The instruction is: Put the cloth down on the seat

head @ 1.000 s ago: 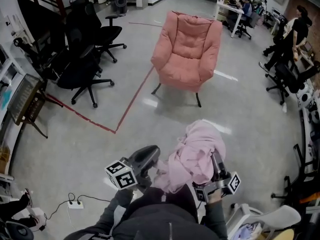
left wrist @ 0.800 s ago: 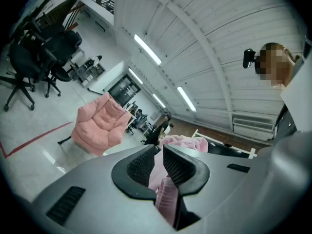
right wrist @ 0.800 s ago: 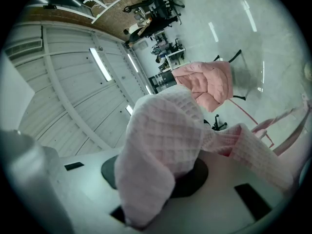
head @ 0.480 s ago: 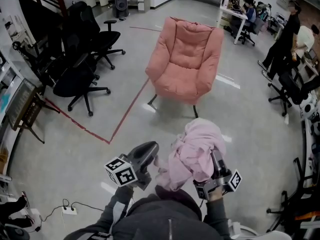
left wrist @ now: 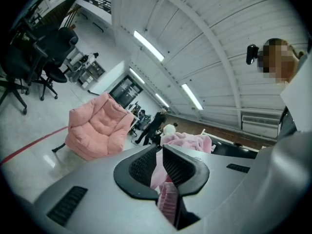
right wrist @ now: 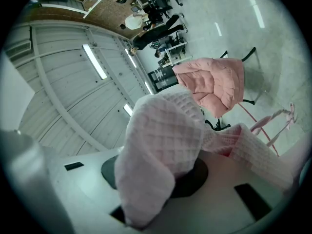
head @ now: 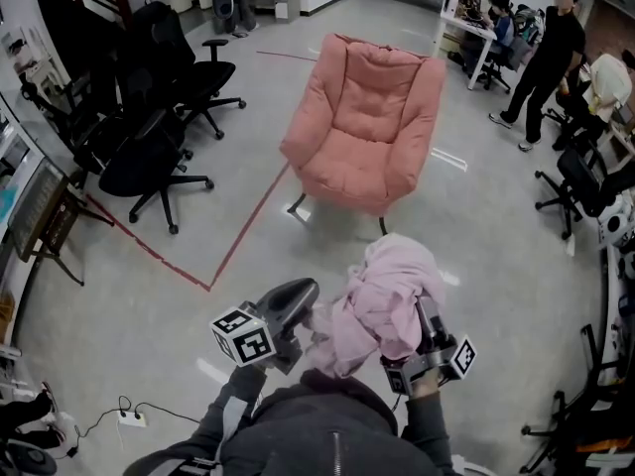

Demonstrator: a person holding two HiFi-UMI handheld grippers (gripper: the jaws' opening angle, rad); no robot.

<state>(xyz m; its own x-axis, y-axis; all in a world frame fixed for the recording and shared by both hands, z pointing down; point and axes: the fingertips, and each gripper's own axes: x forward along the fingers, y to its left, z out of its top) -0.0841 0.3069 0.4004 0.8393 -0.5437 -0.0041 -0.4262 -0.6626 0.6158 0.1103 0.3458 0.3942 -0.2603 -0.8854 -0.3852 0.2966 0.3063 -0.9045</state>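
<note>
A crumpled pink cloth [head: 382, 303] hangs in the air between my two grippers, close to my body. My left gripper [head: 309, 316] is shut on a fold of it; in the left gripper view a pink strip of cloth [left wrist: 158, 172] is pinched between the black jaws. My right gripper [head: 426, 323] holds the other side, and the waffle-textured cloth [right wrist: 163, 140] drapes over its jaws and hides them. The pink armchair [head: 369, 117] stands on the floor ahead, its seat [head: 349, 172] bare. It also shows as the armchair [left wrist: 100, 126] in the left gripper view.
Black office chairs [head: 149, 142] crowd the left side. A red tape line [head: 243, 228] runs across the floor to the armchair's left. A person [head: 541, 53] stands at the back right near desks, with more chairs [head: 585, 181] on the right. A power strip [head: 129, 416] lies at lower left.
The armchair sits a little nearer and lower in the head view. The person at back right has walked leftward. Both grippers keep their hold on the cloth.
</note>
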